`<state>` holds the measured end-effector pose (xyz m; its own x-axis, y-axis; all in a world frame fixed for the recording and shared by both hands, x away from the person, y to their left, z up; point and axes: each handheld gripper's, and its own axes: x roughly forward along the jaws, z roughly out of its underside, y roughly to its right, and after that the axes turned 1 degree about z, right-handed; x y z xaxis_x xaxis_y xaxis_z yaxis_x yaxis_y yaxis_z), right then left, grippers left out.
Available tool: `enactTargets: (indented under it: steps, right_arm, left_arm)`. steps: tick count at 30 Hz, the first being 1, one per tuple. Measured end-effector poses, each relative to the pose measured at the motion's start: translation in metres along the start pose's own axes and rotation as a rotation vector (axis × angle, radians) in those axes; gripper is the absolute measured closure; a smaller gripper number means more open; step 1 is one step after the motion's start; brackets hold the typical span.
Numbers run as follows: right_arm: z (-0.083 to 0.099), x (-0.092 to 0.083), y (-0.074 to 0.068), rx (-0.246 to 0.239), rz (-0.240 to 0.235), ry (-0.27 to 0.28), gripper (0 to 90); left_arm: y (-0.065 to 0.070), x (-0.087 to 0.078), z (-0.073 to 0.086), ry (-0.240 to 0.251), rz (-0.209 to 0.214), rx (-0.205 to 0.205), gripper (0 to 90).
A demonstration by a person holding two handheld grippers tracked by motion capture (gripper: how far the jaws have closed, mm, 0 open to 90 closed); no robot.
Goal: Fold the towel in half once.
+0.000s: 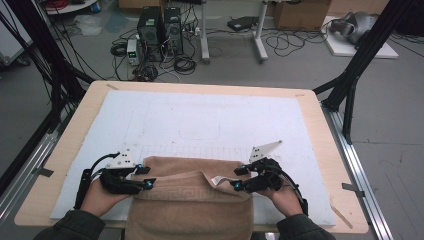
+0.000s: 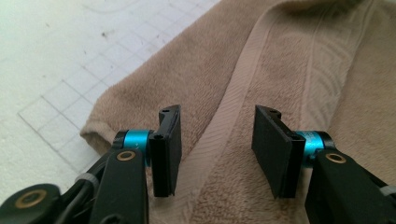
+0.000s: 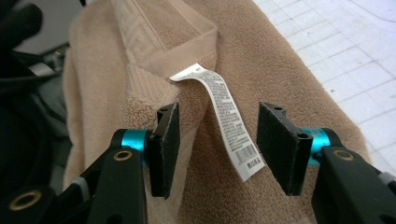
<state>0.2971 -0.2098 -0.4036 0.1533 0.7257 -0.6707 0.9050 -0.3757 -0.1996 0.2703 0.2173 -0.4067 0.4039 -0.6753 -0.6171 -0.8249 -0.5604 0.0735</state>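
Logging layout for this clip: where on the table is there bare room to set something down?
The white gridded mat is bare beyond the folded tan terry towel, out to the far wooden rim, plus strips outside each hand. The near middle is crowded: towel, left claw, right claw.

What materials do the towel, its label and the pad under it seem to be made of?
Towel: looped terry, likely cotton, matte tan, with a flat woven border band. Label: thin white printed ribbon, probably synthetic, curling freely. Pad: white, slightly grainy, perhaps foam; unsure.
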Motion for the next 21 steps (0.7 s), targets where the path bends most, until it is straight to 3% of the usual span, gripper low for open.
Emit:
enactTargets:
  steps: [5,9,11,17,21]
  right_arm:
    - [-0.004,-0.010,0.012,0.006,0.106,0.015,49.4]
    - [-0.002,-0.013,0.032,0.039,0.191,0.006,49.4]
    - [0.001,-0.012,0.041,0.071,0.208,0.003,48.9]
    - [0.013,0.002,0.056,0.111,0.231,-0.062,46.1]
    - [0.018,0.012,0.057,0.119,0.199,-0.079,56.8]
  left_arm:
    - [-0.019,-0.006,-0.014,0.057,-0.064,-0.038,56.2]
    - [-0.039,0.005,-0.017,0.028,-0.116,-0.069,57.4]
    - [-0.047,0.015,-0.014,-0.029,-0.133,-0.077,57.3]
    - [-0.052,0.040,-0.007,-0.150,-0.112,-0.067,51.0]
    - [-0.053,0.044,-0.006,-0.159,-0.068,-0.087,63.6]
